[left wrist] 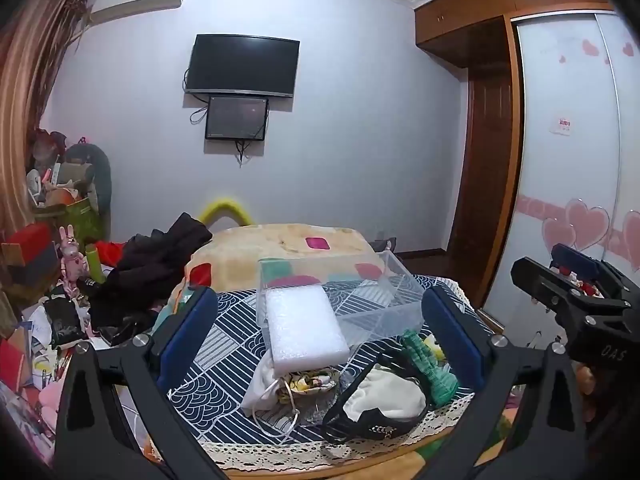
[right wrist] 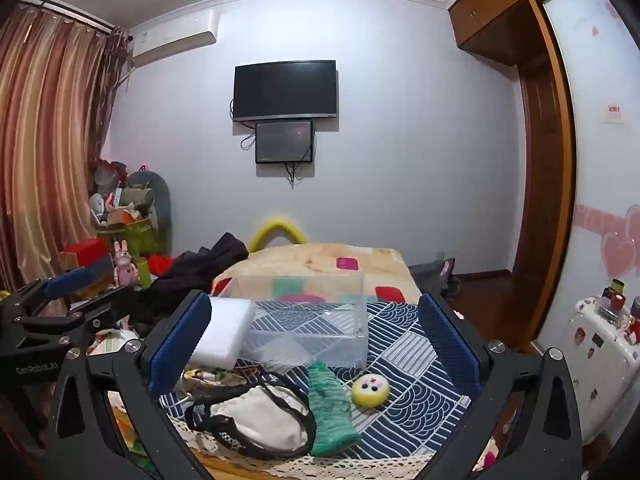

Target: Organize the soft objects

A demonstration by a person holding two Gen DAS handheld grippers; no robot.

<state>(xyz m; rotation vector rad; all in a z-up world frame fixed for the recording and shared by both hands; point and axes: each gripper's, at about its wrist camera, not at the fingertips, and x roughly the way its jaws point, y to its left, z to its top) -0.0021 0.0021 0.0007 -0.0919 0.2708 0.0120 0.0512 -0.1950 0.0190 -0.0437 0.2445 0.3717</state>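
A clear plastic box [left wrist: 360, 292] [right wrist: 308, 320] stands on the blue patterned cloth [left wrist: 224, 344]. A white foam block [left wrist: 304, 330] [right wrist: 222, 330] leans against its near left side, resting on a floral drawstring pouch [left wrist: 288, 392]. A cream and black fabric piece [left wrist: 384, 400] [right wrist: 256, 416], a green knitted piece [left wrist: 430, 364] [right wrist: 330, 408] and a yellow round plush [right wrist: 370, 390] lie in front. My left gripper [left wrist: 316, 344] and right gripper [right wrist: 316, 344] are both open and empty, hovering above the items.
The cloth covers a small table with a lace edge [left wrist: 304, 452]. A bed with a patterned blanket [left wrist: 288, 248] lies behind, dark clothes [left wrist: 156, 264] at its left. Clutter [left wrist: 48, 300] fills the left floor. A white cabinet [right wrist: 600, 360] stands right.
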